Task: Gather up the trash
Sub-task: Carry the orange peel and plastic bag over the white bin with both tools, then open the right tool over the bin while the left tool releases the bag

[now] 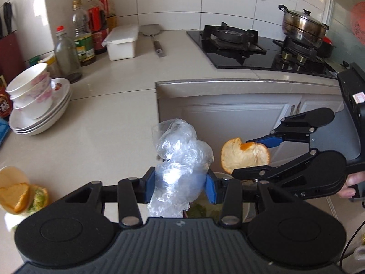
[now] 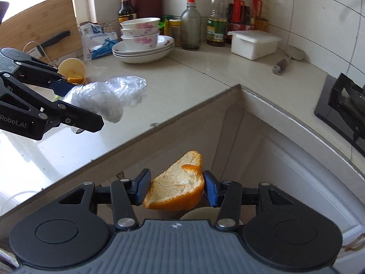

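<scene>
Left wrist view: your left gripper squeezes the crumpled plastic bag between its pads. Your right gripper pinches the orange peel, off the counter edge.

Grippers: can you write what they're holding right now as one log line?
left gripper: shut on plastic wrap | right gripper: shut on orange peel | both held off the counter edge

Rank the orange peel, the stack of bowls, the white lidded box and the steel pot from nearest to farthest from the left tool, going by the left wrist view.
1. Orange peel: just right of the left tool.
2. Stack of bowls: left, on plates.
3. White lidded box: back, by the bottles.
4. Steel pot: far right, on the stove.
</scene>
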